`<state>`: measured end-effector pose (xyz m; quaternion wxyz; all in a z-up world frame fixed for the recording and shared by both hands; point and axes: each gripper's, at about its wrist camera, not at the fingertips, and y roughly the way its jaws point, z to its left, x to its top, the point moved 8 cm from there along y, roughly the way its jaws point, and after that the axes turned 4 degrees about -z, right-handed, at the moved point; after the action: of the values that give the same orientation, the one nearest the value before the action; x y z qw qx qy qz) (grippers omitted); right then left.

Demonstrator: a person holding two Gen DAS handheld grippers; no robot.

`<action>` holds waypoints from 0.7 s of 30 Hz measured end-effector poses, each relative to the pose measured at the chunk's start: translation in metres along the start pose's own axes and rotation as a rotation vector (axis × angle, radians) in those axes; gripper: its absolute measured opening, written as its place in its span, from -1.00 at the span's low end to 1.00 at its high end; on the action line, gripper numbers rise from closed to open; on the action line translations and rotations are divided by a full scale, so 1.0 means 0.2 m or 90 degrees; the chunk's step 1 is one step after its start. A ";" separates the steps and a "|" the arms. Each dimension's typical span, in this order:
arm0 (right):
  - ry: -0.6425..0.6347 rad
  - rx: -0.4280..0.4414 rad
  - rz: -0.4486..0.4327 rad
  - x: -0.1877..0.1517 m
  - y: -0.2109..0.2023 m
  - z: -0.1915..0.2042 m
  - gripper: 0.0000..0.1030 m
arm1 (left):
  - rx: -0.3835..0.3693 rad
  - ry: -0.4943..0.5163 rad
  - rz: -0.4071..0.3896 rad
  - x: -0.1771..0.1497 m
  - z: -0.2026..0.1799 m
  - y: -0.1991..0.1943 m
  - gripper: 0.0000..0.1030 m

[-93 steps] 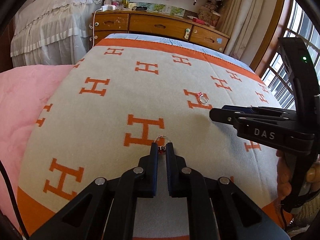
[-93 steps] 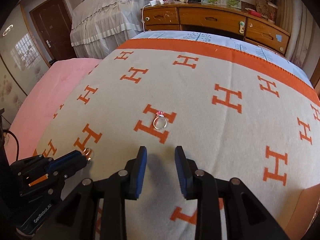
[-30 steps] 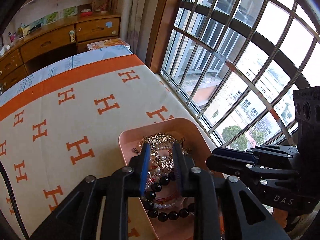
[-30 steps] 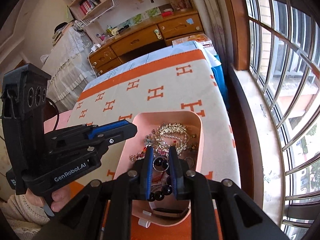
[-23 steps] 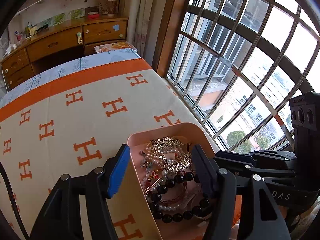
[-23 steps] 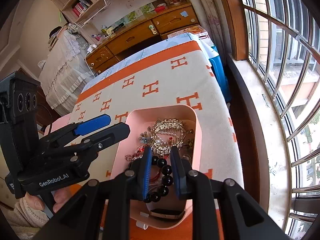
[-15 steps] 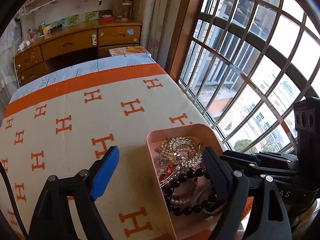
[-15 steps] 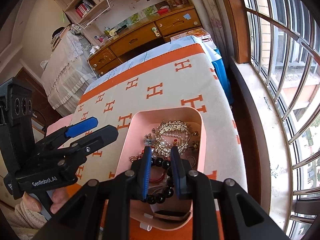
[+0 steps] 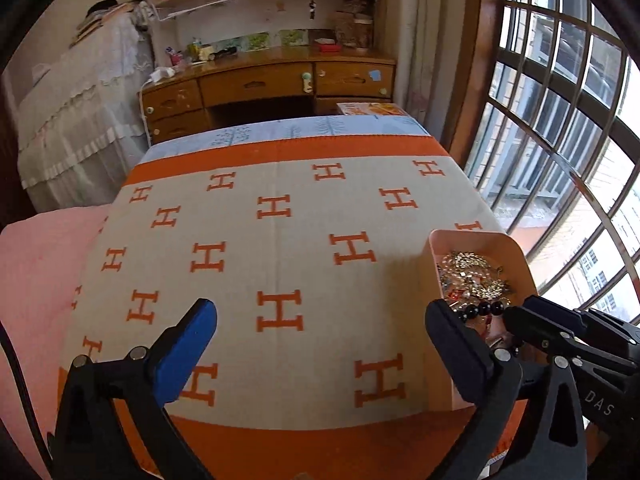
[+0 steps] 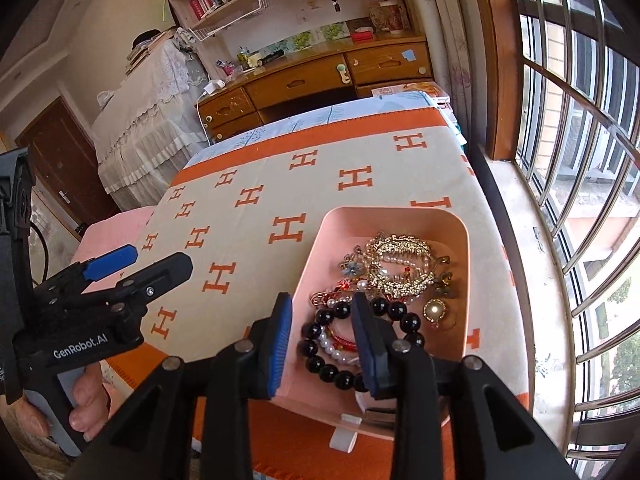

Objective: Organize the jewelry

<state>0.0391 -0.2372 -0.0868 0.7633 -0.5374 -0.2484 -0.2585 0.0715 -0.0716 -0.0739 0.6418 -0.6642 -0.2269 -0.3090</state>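
A pink tray (image 10: pixel 316 252) sits near the right edge of the bed and holds a black bead bracelet (image 10: pixel 410 324), pearls and a gold ornament (image 10: pixel 400 268). My right gripper (image 10: pixel 322 332) is open and empty above the tray's near left rim. My left gripper (image 9: pixel 320 340) is wide open and empty over the blanket, left of the tray (image 9: pixel 436 248). The left gripper also shows in the right wrist view (image 10: pixel 156 260). The right gripper's fingers (image 9: pixel 540 328) show in the left wrist view over the tray.
The bed carries a beige blanket with orange H marks (image 9: pixel 280 308) and a pink cover (image 9: pixel 32 264) to the left. A barred window (image 10: pixel 580 160) runs along the right. A wooden desk (image 9: pixel 272 84) stands beyond the bed.
My left gripper has opened wide and swung left off the tray over the blanket. My right gripper has opened above the tray. The rings it and the left gripper went for are no longer on the blanket.
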 end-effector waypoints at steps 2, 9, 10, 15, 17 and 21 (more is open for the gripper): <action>-0.002 -0.001 -0.009 0.00 -0.03 0.03 -0.38 | 0.015 -0.014 -0.008 -0.02 0.03 -0.04 0.99; -0.020 -0.008 -0.051 -0.02 -0.14 0.11 0.06 | 0.041 -0.043 -0.028 -0.07 0.05 -0.16 0.99; -0.024 -0.013 -0.059 -0.02 -0.15 0.12 0.15 | 0.043 -0.045 -0.028 -0.07 0.04 -0.17 0.99; -0.033 -0.017 -0.081 -0.01 -0.19 0.15 0.20 | 0.061 -0.034 -0.024 -0.11 0.02 -0.21 0.99; -0.034 -0.021 -0.084 -0.02 -0.19 0.16 0.21 | 0.070 -0.034 -0.023 -0.12 0.02 -0.22 0.99; -0.037 -0.022 -0.088 -0.03 -0.20 0.17 0.21 | 0.071 -0.044 -0.019 -0.14 0.04 -0.23 0.99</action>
<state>0.0055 -0.2158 -0.0524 0.7268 -0.5395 -0.3025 -0.2987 0.0199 -0.0583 -0.0607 0.6648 -0.6341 -0.2758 -0.2826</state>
